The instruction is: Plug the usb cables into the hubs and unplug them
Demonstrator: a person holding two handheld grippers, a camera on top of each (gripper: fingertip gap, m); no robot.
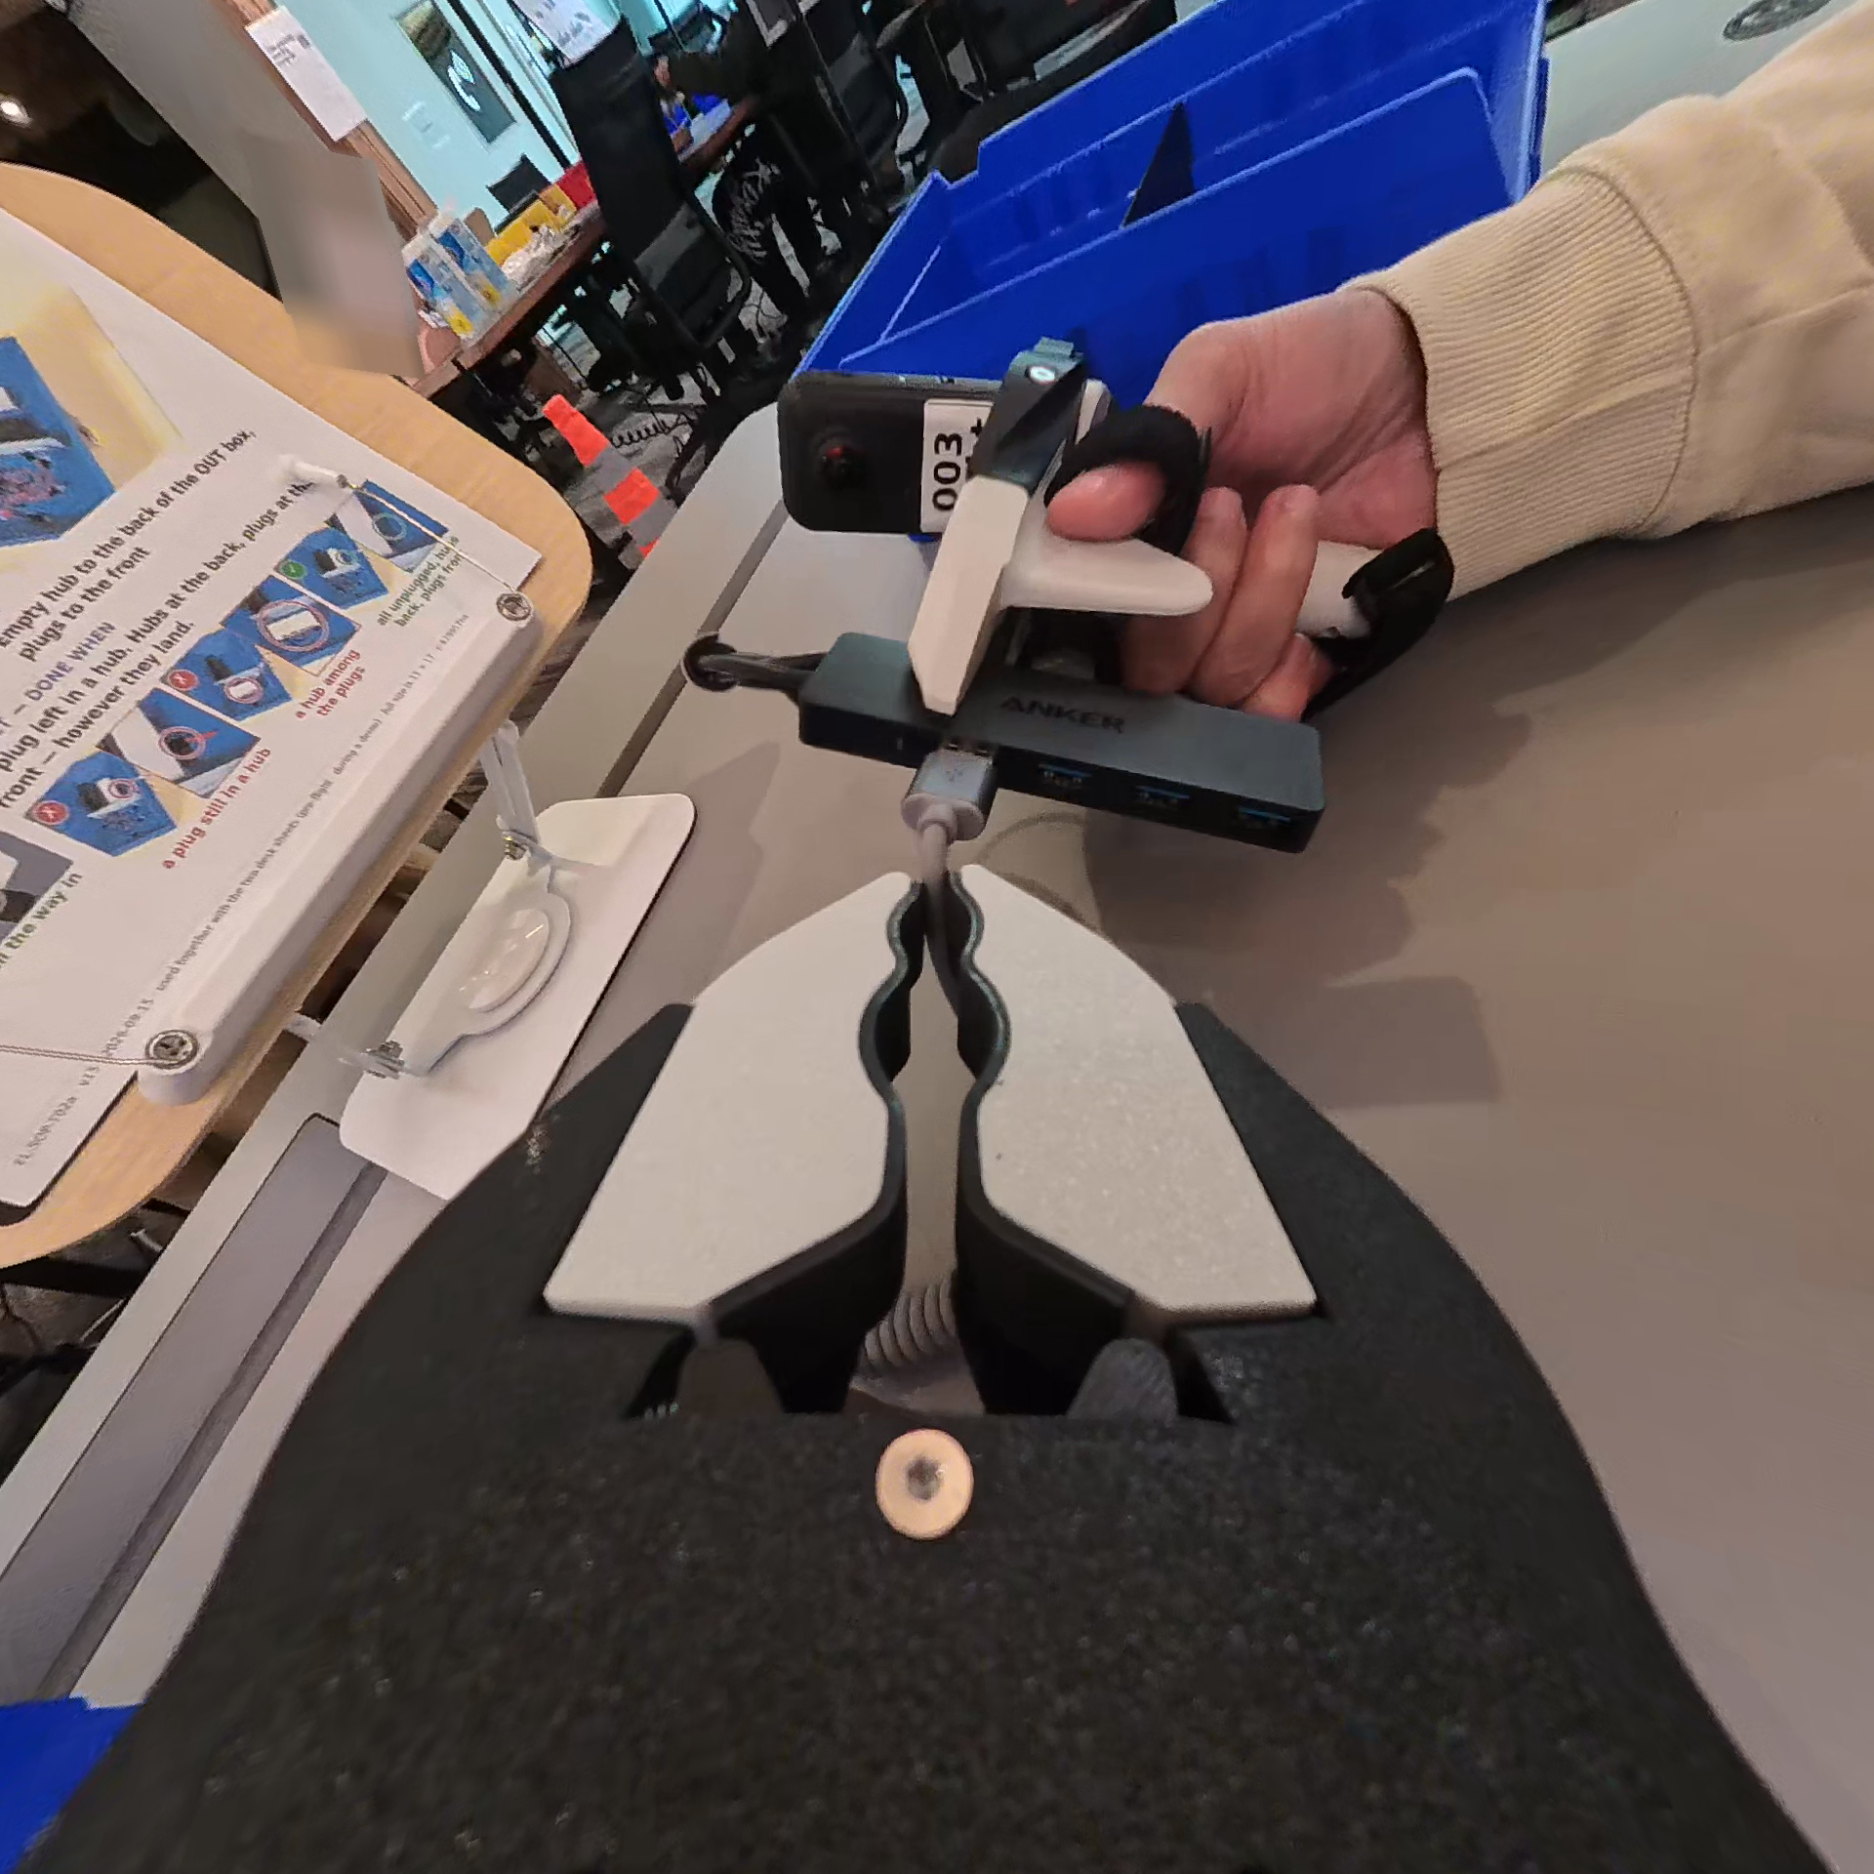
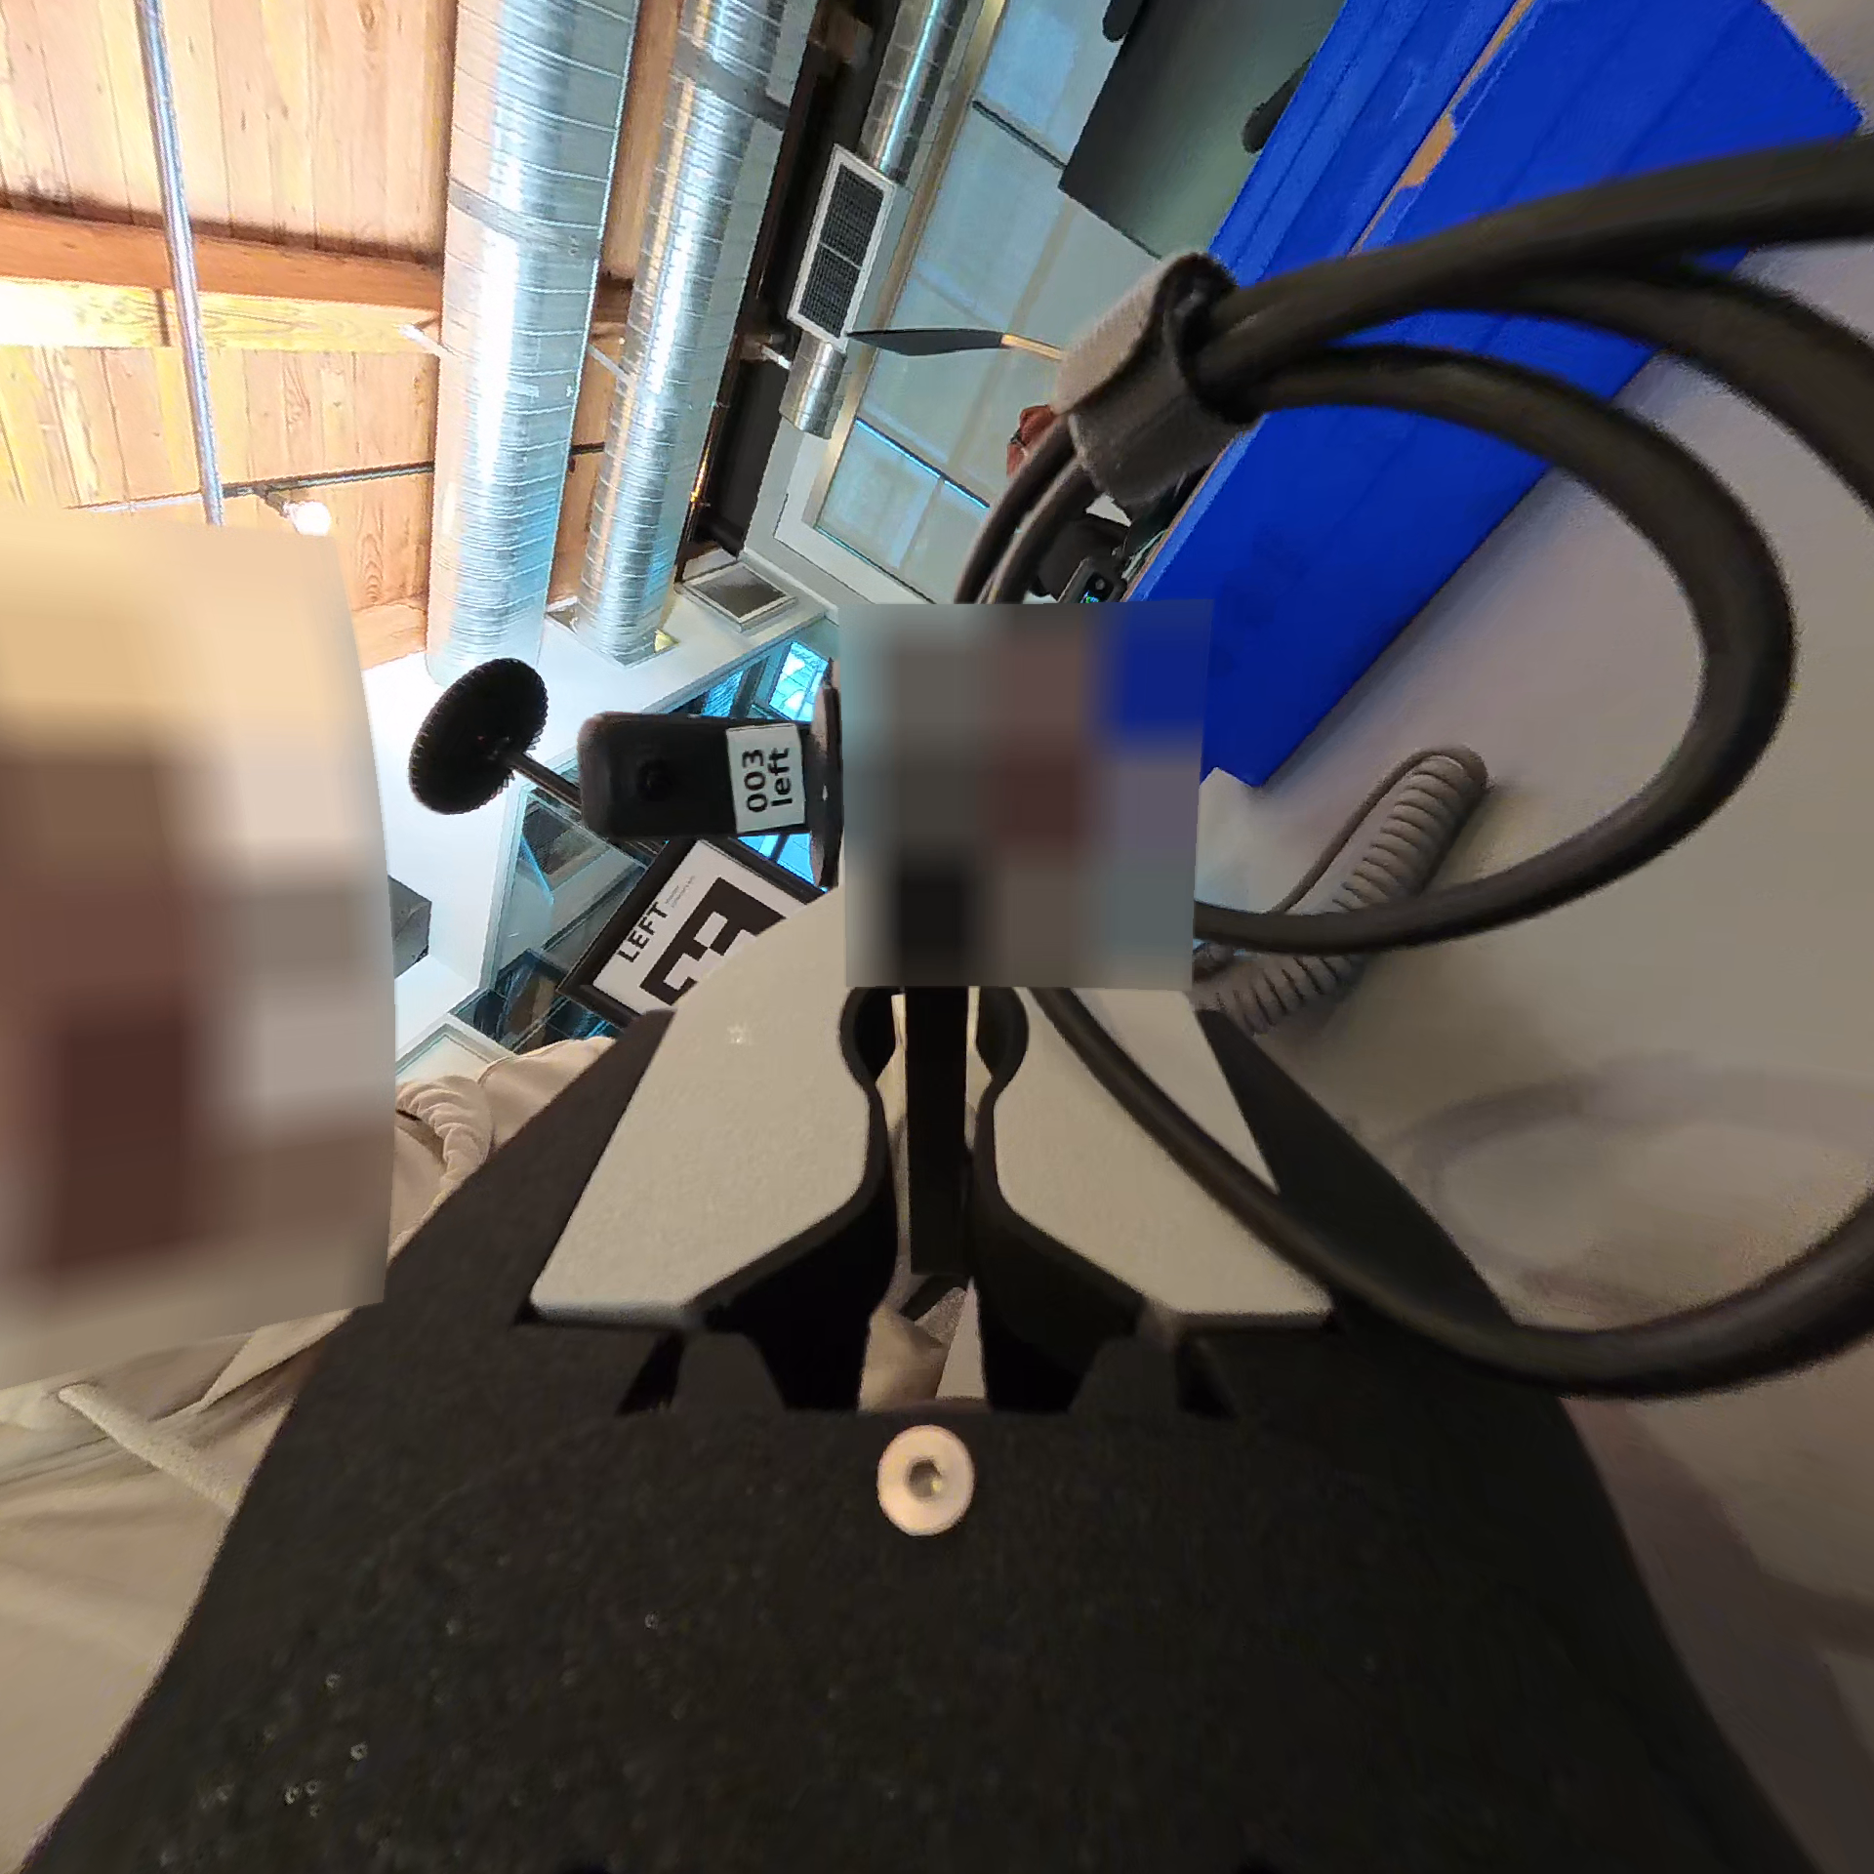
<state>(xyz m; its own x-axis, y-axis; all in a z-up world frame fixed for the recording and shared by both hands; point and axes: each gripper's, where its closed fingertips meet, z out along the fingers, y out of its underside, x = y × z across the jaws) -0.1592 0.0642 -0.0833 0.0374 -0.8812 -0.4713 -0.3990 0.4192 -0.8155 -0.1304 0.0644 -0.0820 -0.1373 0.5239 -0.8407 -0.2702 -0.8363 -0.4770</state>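
Note:
In the left wrist view my left gripper [image 1: 938, 897] is shut on the grey USB cable [image 1: 931, 857], just behind its grey plug [image 1: 953, 791]. The plug sits in the leftmost port of the black hub [image 1: 1146, 755], with some metal still showing. My right gripper [image 1: 948, 705], held by a hand [image 1: 1308, 487], is shut on the hub and holds it just above the grey table [image 1: 1521, 1115]. In the right wrist view the hub [image 2: 933, 1136] shows edge-on between my right gripper's [image 2: 933, 1014] pads. A mosaic patch hides those fingertips. The hub's own black cable [image 2: 1673, 811] loops to the right.
A blue bin [image 1: 1217, 203] stands behind the hub. An instruction sheet on a white stand [image 1: 254, 710] sits at the left on a wooden table edge. The grey cable's coiled part [image 2: 1399, 862] lies on the table near the bin [image 2: 1420, 456].

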